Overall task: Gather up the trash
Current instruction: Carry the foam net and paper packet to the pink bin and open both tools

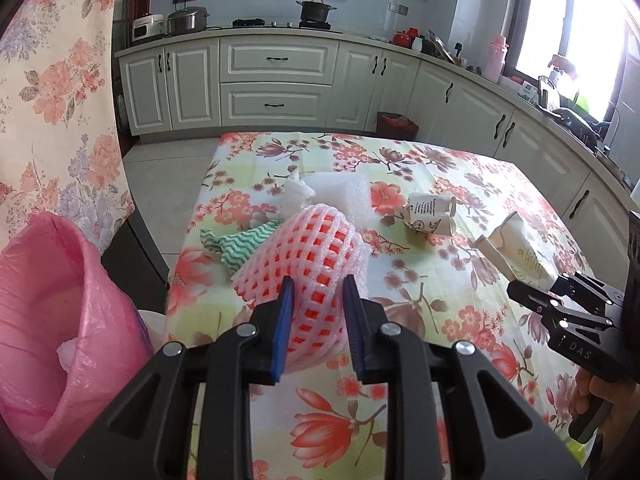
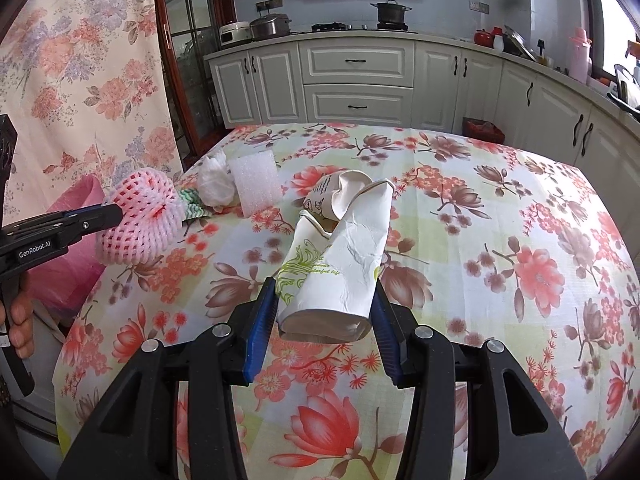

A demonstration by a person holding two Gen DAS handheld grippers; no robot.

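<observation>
Left gripper [image 1: 318, 300] clamped on a pink foam fruit net [image 1: 304, 264], lifted off the floral tablecloth [image 1: 440, 360]; right gripper [image 2: 324, 304] clamped on a crumpled paper cup [image 2: 340, 264], also off the cloth; pink trash bag [image 1: 44, 312] at nine o'clock of the left gripper, beyond the table edge; second crushed cup [image 1: 432, 216] at one o'clock of the net; white foam block [image 1: 340, 192], white tissue [image 1: 296, 196] and green wavy cloth [image 1: 236, 246] lying around twelve o'clock on the cloth.
</observation>
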